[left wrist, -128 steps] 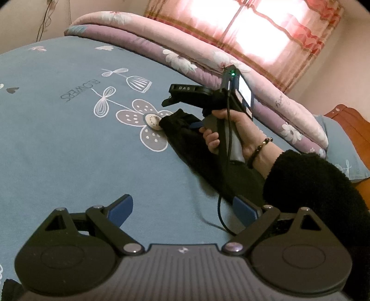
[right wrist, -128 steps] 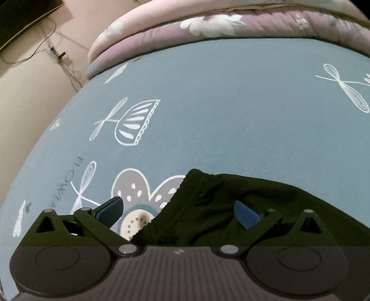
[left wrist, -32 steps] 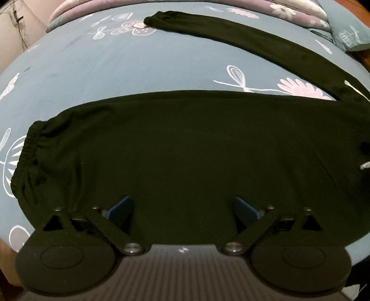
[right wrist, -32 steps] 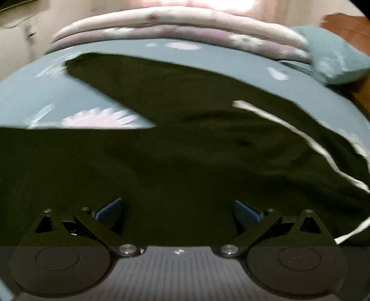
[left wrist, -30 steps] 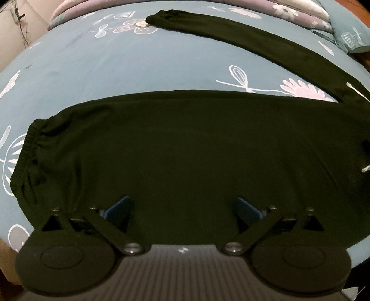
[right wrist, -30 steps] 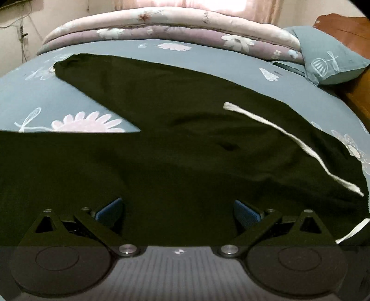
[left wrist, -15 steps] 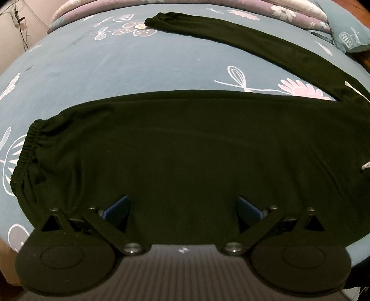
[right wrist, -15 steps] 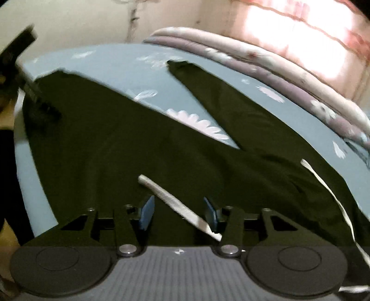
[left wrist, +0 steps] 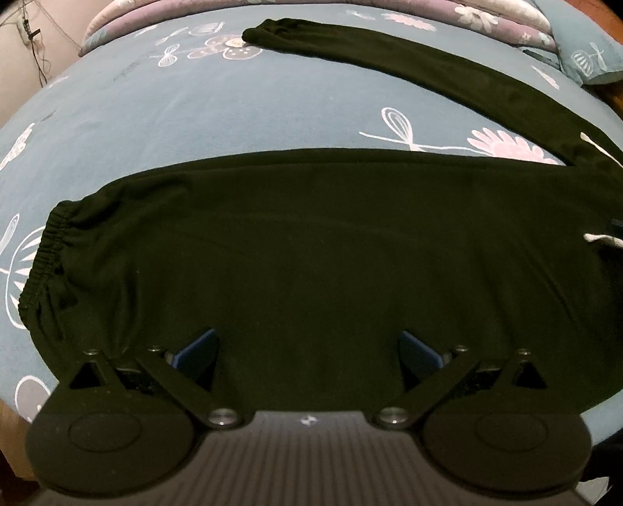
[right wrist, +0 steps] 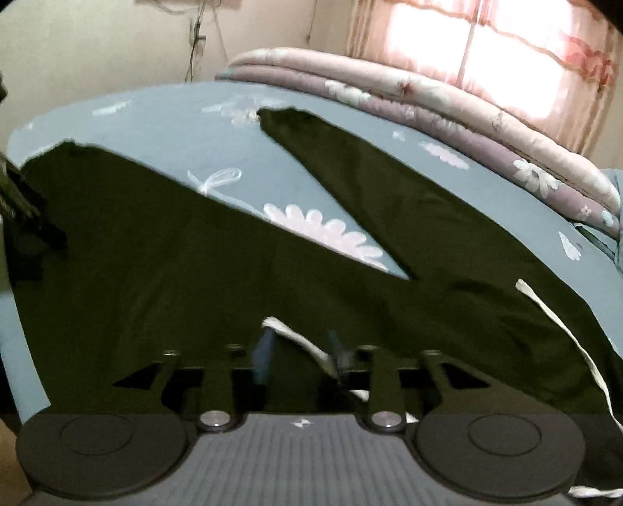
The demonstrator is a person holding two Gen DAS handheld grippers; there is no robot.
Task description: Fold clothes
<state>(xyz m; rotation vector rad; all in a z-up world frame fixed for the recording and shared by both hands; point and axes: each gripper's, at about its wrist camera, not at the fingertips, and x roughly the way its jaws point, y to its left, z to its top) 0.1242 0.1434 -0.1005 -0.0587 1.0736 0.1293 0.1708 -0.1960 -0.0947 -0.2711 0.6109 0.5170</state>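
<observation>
Black trousers (left wrist: 311, 241) lie spread on the blue flowered bed sheet (left wrist: 194, 109), legs apart in a V. The near leg's elastic cuff (left wrist: 39, 264) is at the left; the far leg's cuff (left wrist: 268, 33) is near the top. My left gripper (left wrist: 307, 350) hovers open over the near leg, nothing between its fingers. In the right wrist view the trousers (right wrist: 155, 272) fill the foreground. My right gripper (right wrist: 300, 350) sits at the waist, jaws narrowed around a white drawstring (right wrist: 296, 338), with a gap still showing. The view is blurred there. A second drawstring (right wrist: 560, 323) trails right.
A folded pink and purple quilt (right wrist: 428, 101) lies along the bed's far side under a curtained window (right wrist: 506, 58). A blue pillow (left wrist: 584, 58) sits at the far right. The bed's near edge runs just below the trousers. A dark tool shape (right wrist: 15, 202) shows at the left edge.
My right gripper swung left from the trouser seat to the waist and its jaws narrowed around the white drawstring. The left gripper has stayed open over the near leg.
</observation>
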